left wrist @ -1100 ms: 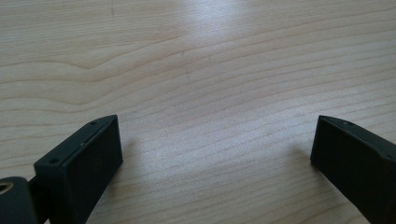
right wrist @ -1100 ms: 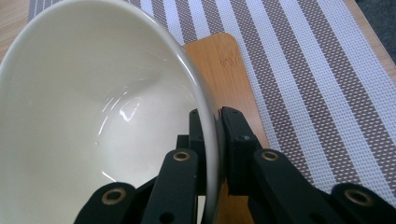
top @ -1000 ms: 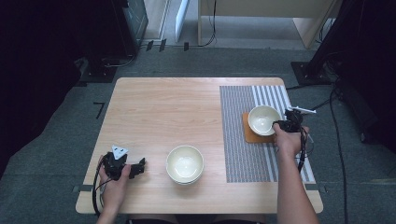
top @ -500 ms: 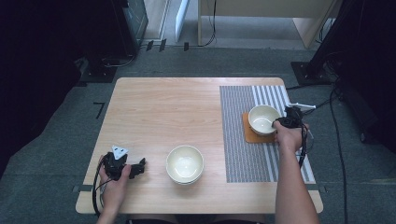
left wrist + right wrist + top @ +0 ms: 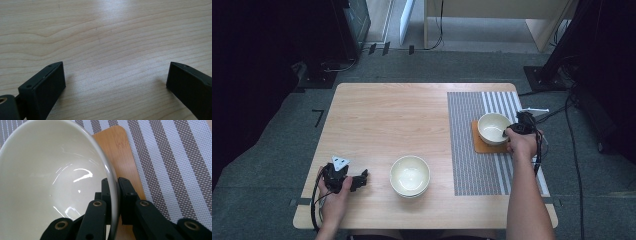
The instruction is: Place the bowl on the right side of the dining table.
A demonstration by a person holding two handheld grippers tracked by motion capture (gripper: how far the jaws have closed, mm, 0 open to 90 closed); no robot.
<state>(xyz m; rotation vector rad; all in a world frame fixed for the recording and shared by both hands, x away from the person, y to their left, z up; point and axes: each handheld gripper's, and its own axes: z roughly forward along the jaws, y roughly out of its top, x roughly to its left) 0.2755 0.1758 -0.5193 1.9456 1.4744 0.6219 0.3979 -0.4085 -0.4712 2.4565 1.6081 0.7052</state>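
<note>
Bowl (image 5: 493, 128) is sitting on the wooden coaster (image 5: 482, 145), on the striped placemat (image 5: 472, 145) at the table's (image 5: 377, 120) right side. Right gripper (image 5: 113, 187) is pinching its rim, one jaw inside the bowl, one outside, closed tight on the wall. Versus a second ago the bowl is looking more square on the coaster and the hand is sitting a bit lower and nearer, so I'm reading this as the bowl being set down or just landed; release looks like the next thing, though that's a guess.

Left gripper (image 5: 346, 179) is resting near the front-left edge, jaws spread wide over bare wood, holding nothing, same spot as before. Second bowl (image 5: 410, 175) is waiting at front centre, just beside it and untouched.

Hard to tell: whether the held bowl's foot is fully seated, since the right gripper view is cutting off its base and the high view is too small. The lines under the second bowl's rim could be a stack, can't confirm.
</note>
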